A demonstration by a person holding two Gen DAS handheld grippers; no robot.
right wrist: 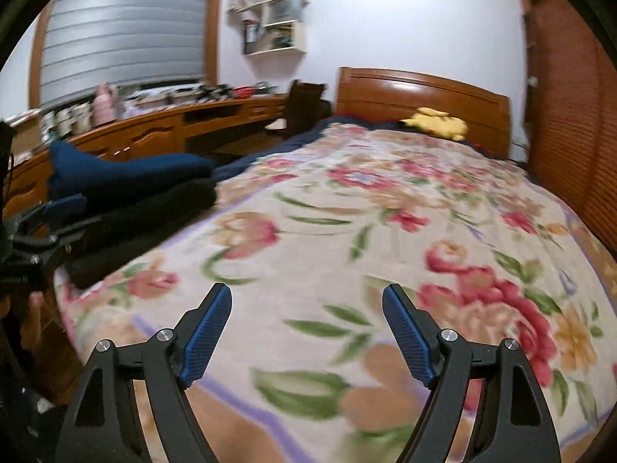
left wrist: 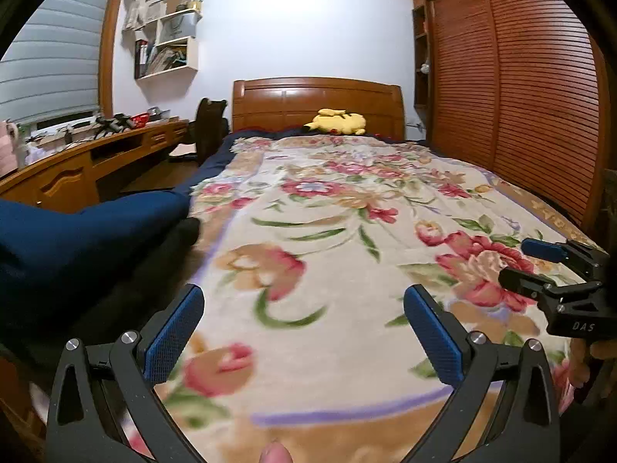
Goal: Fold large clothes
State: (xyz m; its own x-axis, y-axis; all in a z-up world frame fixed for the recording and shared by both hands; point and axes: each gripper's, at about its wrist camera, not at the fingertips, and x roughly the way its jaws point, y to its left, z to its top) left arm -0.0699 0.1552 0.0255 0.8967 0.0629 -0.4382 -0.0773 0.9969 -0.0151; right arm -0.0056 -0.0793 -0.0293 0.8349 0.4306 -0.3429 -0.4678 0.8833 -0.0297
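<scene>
Both your grippers, left point(left wrist: 304, 332) & right point(right wrist: 307, 332), empty w/ jaws spread; folded stack point(right wrist: 131, 193) lies at 10 o'clock, long axis toward headboard point(right wrist: 420, 96), nearer left.

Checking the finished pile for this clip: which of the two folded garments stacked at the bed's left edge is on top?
The navy blue folded garment is on top; the black folded garment lies underneath it, directly on the floral blanket.
</scene>
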